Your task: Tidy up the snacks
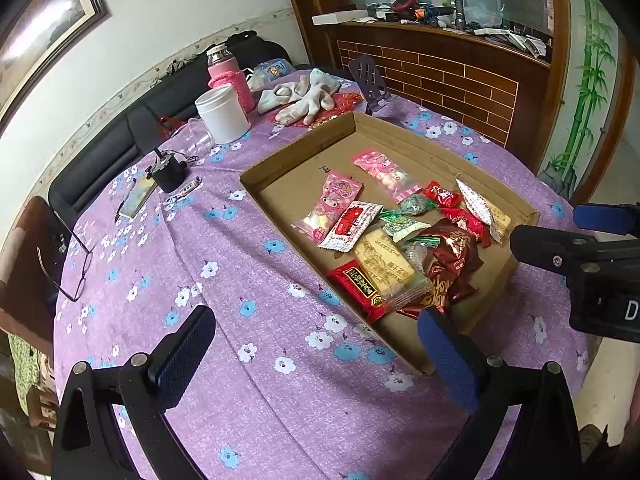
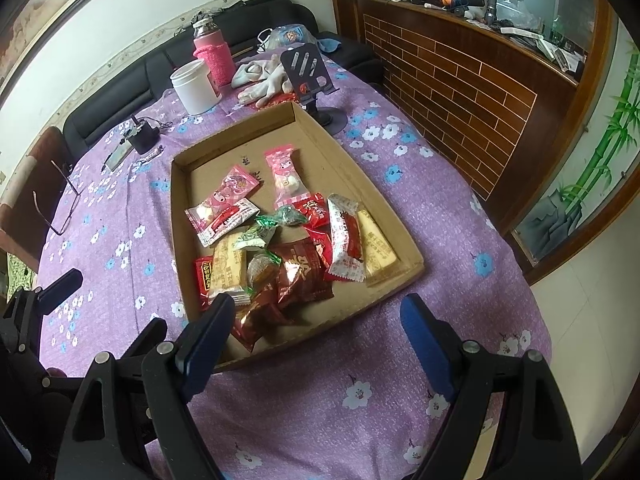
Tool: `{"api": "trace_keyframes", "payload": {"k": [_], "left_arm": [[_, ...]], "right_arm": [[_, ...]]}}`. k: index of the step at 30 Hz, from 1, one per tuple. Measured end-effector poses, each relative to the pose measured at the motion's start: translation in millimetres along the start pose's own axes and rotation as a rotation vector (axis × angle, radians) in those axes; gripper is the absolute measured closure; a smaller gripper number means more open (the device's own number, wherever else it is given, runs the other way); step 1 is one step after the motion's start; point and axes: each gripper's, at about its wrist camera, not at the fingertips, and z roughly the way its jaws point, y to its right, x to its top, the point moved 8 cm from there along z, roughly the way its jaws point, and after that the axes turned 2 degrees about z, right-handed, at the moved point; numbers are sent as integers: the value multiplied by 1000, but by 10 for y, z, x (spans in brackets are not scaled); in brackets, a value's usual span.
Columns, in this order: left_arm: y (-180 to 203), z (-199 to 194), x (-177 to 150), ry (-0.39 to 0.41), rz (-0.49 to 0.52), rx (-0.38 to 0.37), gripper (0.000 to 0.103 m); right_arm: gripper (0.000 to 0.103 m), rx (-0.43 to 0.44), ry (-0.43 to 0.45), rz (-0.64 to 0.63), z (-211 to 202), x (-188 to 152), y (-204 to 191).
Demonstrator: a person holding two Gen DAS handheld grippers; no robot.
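Observation:
A shallow cardboard tray (image 1: 296, 149) (image 2: 232, 135) lies on the purple flowered tablecloth. Several wrapped snacks sit in it: two pink packets (image 1: 338, 204) (image 2: 234, 186), a red-and-white packet (image 1: 350, 226) (image 2: 346, 236), green candies (image 1: 404, 226) (image 2: 256, 236), yellow biscuit packs (image 1: 386, 262) (image 2: 228, 266) and dark red foil packs (image 1: 452, 256) (image 2: 302, 276). My left gripper (image 1: 318, 356) hovers open over the cloth at the tray's near left corner, holding nothing. My right gripper (image 2: 318, 340) stands open above the tray's near edge, also holding nothing. Each gripper shows at the edge of the other's view.
Behind the tray stand a white jar (image 1: 222, 114) (image 2: 196, 86), a pink-sleeved bottle (image 1: 230, 76), white gloves (image 1: 300, 96) and a dark phone stand (image 1: 370, 80) (image 2: 310, 72). Glasses (image 1: 68, 264) and a small black object (image 1: 170, 174) lie left. A brick-faced counter (image 1: 440, 76) is beyond the table.

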Motion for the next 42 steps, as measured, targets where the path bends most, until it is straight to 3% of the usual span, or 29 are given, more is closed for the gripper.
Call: {"api": "trace_keyframes", "payload": {"k": [42], "left_arm": [[44, 7, 63, 15, 34, -8, 1]], "right_arm": [[19, -8, 14, 34, 0, 50, 27]]}}
